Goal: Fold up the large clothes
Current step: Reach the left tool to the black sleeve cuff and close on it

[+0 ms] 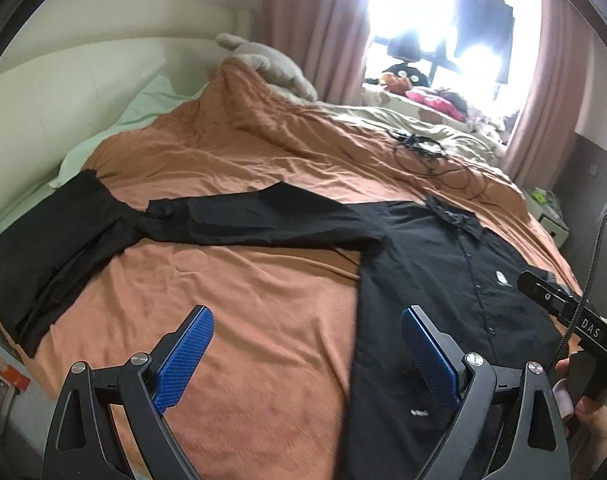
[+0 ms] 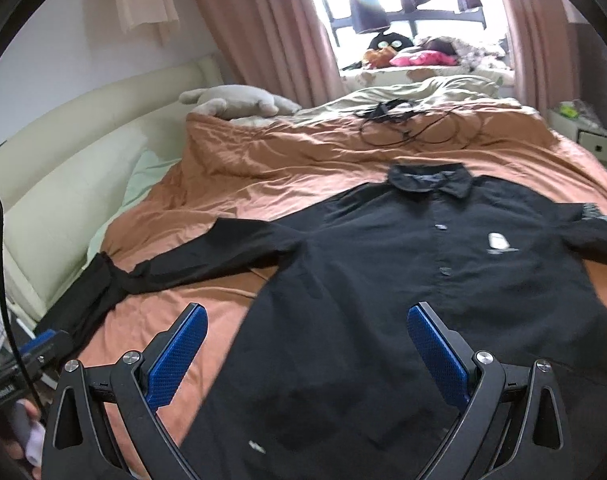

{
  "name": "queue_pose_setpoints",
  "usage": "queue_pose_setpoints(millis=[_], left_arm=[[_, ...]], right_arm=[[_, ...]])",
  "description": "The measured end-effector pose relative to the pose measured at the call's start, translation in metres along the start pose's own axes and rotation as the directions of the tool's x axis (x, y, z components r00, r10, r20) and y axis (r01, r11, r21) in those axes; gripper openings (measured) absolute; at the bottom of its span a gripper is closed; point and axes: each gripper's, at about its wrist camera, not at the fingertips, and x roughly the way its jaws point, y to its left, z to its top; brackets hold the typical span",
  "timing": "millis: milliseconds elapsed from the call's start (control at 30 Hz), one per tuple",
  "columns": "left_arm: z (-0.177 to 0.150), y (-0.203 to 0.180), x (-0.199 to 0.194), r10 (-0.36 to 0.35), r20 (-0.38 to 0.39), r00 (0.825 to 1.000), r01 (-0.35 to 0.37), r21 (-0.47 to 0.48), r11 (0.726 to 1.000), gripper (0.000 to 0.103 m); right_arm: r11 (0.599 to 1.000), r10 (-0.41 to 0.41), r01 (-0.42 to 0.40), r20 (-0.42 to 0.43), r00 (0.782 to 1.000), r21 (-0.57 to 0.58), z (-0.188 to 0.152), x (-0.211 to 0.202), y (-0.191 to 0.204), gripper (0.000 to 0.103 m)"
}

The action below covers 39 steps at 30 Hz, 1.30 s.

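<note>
Tools (image 1: 307, 354) agape above black shirt (image 2: 403, 280)

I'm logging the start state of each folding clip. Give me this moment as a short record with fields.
garment: black shirt, spread flat, front up, buttoned
surface: orange bedcover
collar: far end
long sleeve: stretched out sideways, its cuff overlapping another dark garment
left hand-held gripper: open, holding nothing
right hand-held gripper: open, holding nothing
clutter: black cable beyond the collar
</note>
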Motion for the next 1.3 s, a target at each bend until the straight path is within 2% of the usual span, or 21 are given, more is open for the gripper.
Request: queue_pose_setpoints(millis=[400, 467, 500, 600, 667, 733, 867, 1033, 1100, 1200, 1300], left_arm=[[0.037, 0.067, 0.061, 0.111, -0.038, 0.993, -0.114, -0.106, 0.988, 0.095], [0.042, 0.079, 0.071, 0.123, -0.049, 0.991, -0.128, -0.128, 0.983, 0.094], [0.045, 0.087, 0.077, 0.134, -0.054, 0.99, -0.14, -0.141, 0.98, 0.093], [0.053, 0.104, 0.095, 0.138, -0.075, 0.988, -0.149, -0.17, 0.974, 0.086], [0.058, 0.115, 0.107, 0.142, -0.086, 0.986, -0.156, -0.193, 0.969, 0.085], [0.064, 0.127, 0.119, 0.14, -0.105, 0.985, -0.16, -0.227, 0.961, 0.085], [0.073, 0.149, 0.143, 0.146, -0.136, 0.98, -0.181, -0.301, 0.936, 0.071], [0.073, 0.169, 0.18, 0.148, -0.199, 0.969, -0.216, -0.384, 0.898, 0.063], [0.069, 0.173, 0.198, 0.14, -0.23, 0.963, -0.227, -0.409, 0.884, 0.056], [0.065, 0.178, 0.216, 0.135, -0.263, 0.955, -0.241, -0.428, 0.871, 0.054], [0.064, 0.184, 0.232, 0.169, -0.292, 0.941, -0.287, -0.429, 0.857, 0.054]], right_arm=[[0.994, 0.107, -0.105, -0.048, 0.993, 0.039, 0.03, 0.087, 0.023, 0.1], [0.993, 0.117, -0.115, -0.053, 0.992, 0.032, 0.035, 0.105, 0.028, 0.096], [0.993, 0.118, -0.116, -0.056, 0.991, 0.032, 0.037, 0.11, 0.029, 0.09], [0.993, 0.113, -0.108, -0.095, 0.989, 0.05, 0.04, 0.138, 0.025, 0.08], [0.993, 0.105, -0.098, -0.112, 0.988, 0.073, 0.042, 0.155, 0.018, 0.077], [0.992, 0.097, -0.085, -0.127, 0.987, 0.095, 0.044, 0.168, 0.01, 0.069], [0.991, 0.077, -0.059, -0.149, 0.986, 0.124, 0.047, 0.19, -0.005, 0.056], [0.985, 0.059, -0.026, -0.189, 0.98, 0.173, 0.045, 0.214, -0.025, 0.052], [0.982, 0.059, -0.021, -0.197, 0.979, 0.186, 0.045, 0.222, -0.033, 0.05], [0.979, 0.064, -0.022, -0.201, 0.977, 0.204, 0.047, 0.229, -0.04, 0.045], [0.972, 0.082, -0.033, -0.204, 0.976, 0.234, 0.049, 0.233, -0.047, 0.045]])
